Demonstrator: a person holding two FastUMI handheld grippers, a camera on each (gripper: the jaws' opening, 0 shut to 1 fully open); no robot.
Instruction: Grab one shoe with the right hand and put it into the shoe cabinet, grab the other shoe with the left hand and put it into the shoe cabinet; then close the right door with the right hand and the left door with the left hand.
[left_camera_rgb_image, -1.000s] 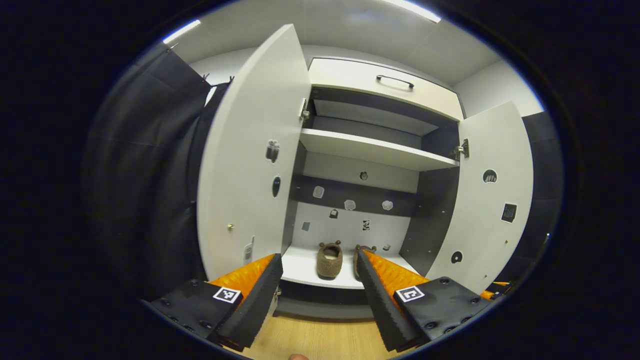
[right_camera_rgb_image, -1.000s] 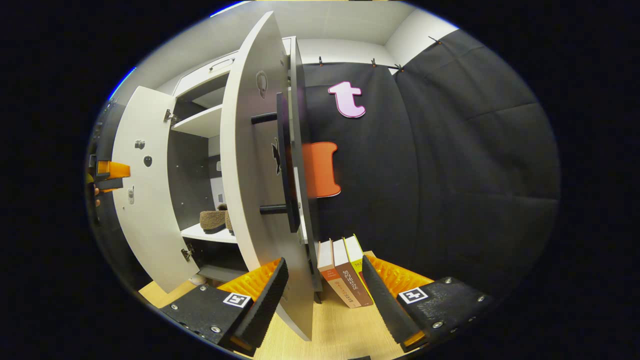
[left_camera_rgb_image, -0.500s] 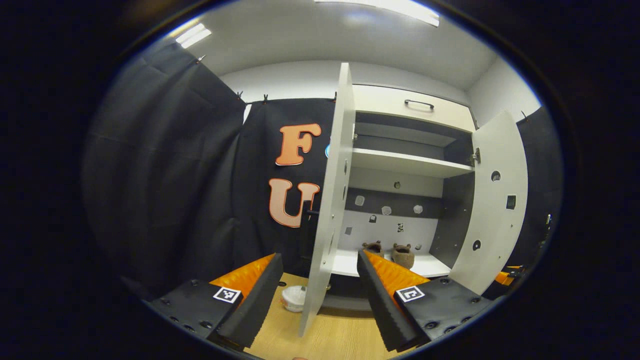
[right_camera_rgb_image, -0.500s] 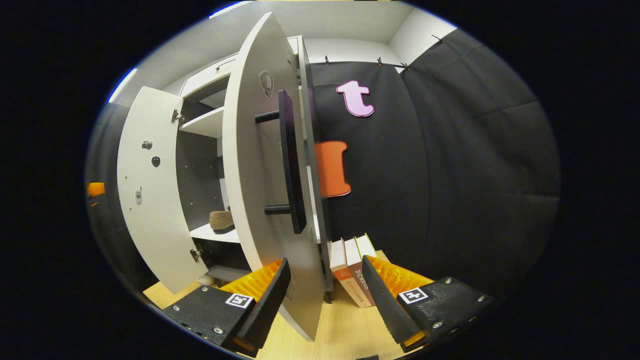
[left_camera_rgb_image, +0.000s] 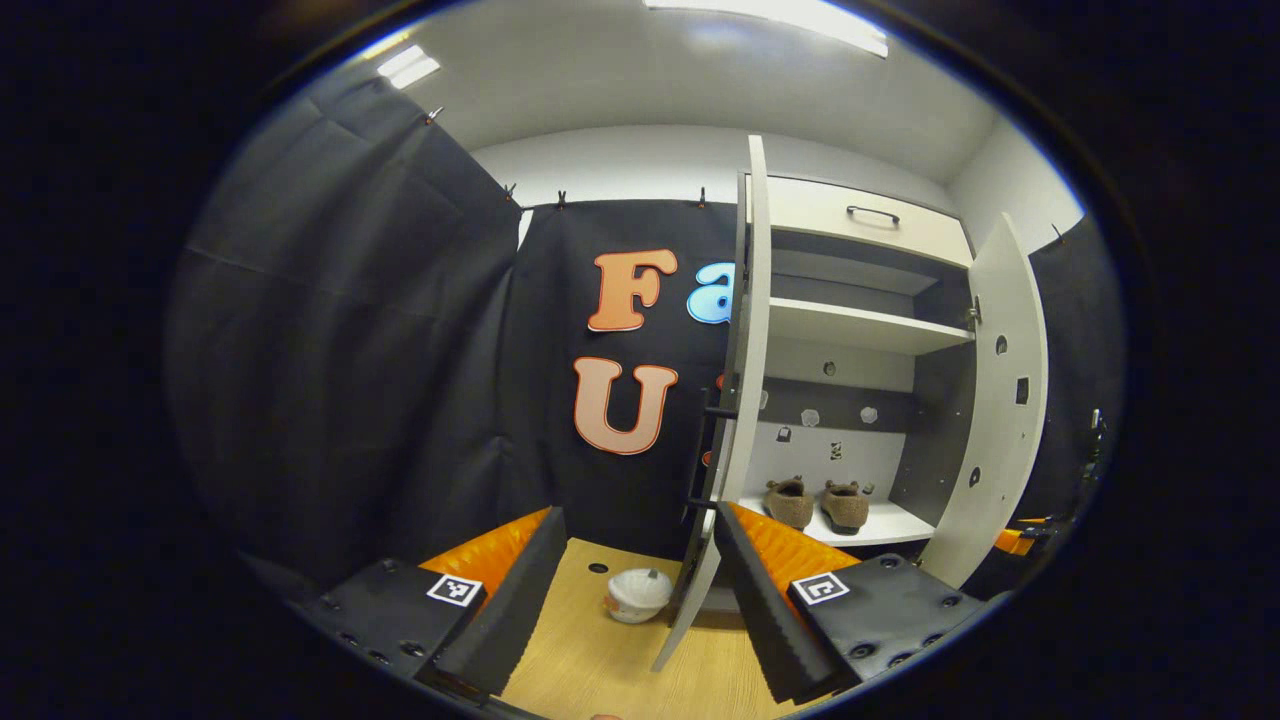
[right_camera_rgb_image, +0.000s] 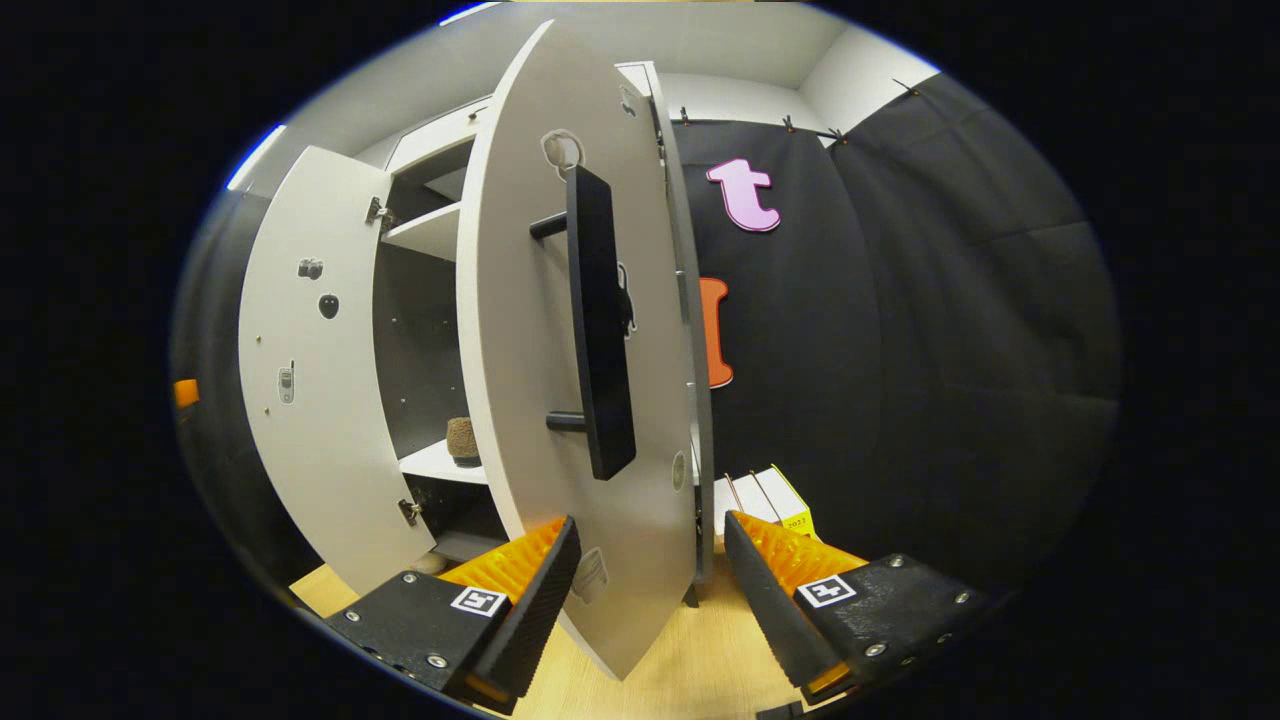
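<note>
In the left gripper view, my left gripper (left_camera_rgb_image: 635, 590) hangs with its fingers spread and nothing between them, just short of the left door (left_camera_rgb_image: 745, 350), which I see nearly edge-on, standing out from the shoe cabinet (left_camera_rgb_image: 860, 215). Both shoes (left_camera_rgb_image: 818, 503) already sit side by side on the bottom shelf (left_camera_rgb_image: 890, 522), long axes running front to back, heels toward me and toes to the cabinet's back. So the two placements look done; both doors are left. In the right gripper view, my right gripper (right_camera_rgb_image: 648, 590) is also spread and empty, with the lower edge of the right door (right_camera_rgb_image: 520, 350) sitting in the gap between the fingers without being pinched. That door stands partly swung, its long handle (right_camera_rgb_image: 600, 320) upright on the face toward me; one shoe (right_camera_rgb_image: 462, 440) peeks out on the shelf behind it. I judge the right door's closing is the step in hand.
</note>
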